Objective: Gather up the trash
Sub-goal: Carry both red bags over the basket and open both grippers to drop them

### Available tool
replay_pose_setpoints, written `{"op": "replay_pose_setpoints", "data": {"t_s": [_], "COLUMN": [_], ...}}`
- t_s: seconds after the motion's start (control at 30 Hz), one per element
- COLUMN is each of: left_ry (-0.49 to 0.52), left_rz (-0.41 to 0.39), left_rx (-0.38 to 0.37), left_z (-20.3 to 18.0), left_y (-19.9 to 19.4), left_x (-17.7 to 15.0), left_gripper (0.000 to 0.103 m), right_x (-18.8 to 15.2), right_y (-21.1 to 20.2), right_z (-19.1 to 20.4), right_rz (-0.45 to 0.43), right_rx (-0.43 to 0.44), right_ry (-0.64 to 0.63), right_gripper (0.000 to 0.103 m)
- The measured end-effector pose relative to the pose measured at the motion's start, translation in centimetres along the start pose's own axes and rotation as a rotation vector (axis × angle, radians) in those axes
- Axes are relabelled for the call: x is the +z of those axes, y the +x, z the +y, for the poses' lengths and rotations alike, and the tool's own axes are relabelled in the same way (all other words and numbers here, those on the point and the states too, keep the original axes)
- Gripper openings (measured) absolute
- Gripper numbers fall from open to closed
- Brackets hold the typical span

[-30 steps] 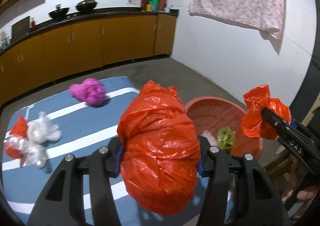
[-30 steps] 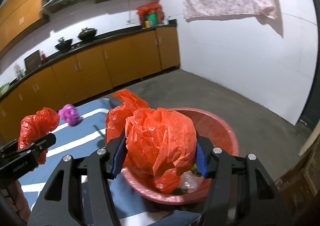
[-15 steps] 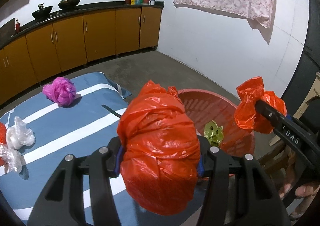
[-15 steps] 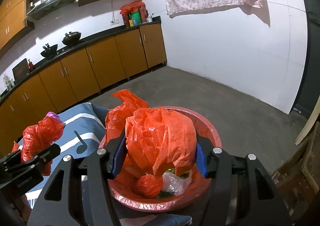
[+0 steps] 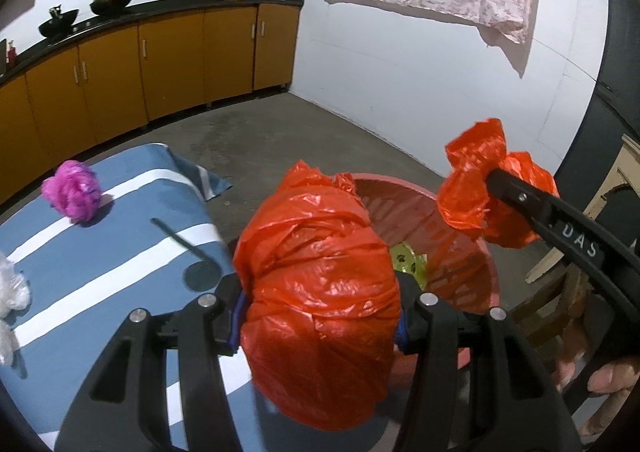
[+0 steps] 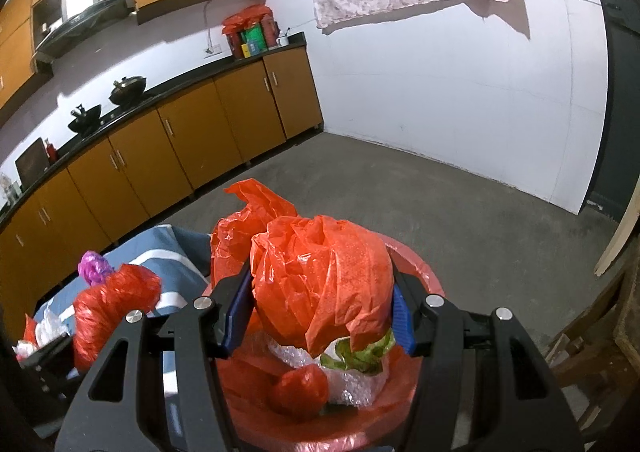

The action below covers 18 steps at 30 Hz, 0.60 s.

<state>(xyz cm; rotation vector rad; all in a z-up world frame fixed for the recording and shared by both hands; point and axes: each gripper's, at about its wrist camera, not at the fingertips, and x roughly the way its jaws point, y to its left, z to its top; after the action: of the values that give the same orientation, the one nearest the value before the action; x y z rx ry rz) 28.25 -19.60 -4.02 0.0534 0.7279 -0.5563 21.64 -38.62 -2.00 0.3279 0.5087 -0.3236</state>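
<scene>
The red basin [image 6: 430, 284] is sitting low and centre in the right wrist view, on the grey floor beside the striped blue mat [image 5: 100, 264]. It is holding one small red wad [image 6: 298, 392], one clear bubble-wrap piece [image 6: 352, 384] and one green wrapper [image 5: 406, 264].

Two red bags are being carried. The left gripper [image 5: 320, 326] is clamping the large red bag [image 5: 316, 288] at the lower centre of the left wrist view, just short of the basin rim. The right gripper [image 6: 320, 322] is clenching the crumpled red bag [image 6: 324, 276] directly above the basin contents.

On the mat, one magenta wad [image 5: 72, 195] is lying at the left, and clear plastic [image 5: 10, 292] is showing at the left edge; its count cannot be told.
</scene>
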Motion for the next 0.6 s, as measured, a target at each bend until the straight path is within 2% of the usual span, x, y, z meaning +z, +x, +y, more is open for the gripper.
{"op": "replay_pose_setpoints", "data": {"t_s": [0.43, 0.53, 0.6], "left_ry": [0.029, 0.027, 0.024], "left_rz": [0.042, 0.041, 0.04], "left_rx": [-0.034, -0.032, -0.029], "left_z": [-1.6, -1.8, -1.9], "left_y": [4.4, 4.8, 5.1], "left_x": [0.4, 0.7, 0.9], "left_gripper": [0.053, 0.056, 0.061], "right_x": [0.7, 0.8, 0.9], "right_y": [1.5, 1.8, 2.0], "right_z": [-2.1, -2.4, -2.7], "right_rz": [0.002, 0.009, 0.011], "right_rx": [-0.007, 0.009, 0.026], "right_ry": [0.067, 0.089, 0.111], "right_gripper": [0.058, 0.059, 0.064]}}
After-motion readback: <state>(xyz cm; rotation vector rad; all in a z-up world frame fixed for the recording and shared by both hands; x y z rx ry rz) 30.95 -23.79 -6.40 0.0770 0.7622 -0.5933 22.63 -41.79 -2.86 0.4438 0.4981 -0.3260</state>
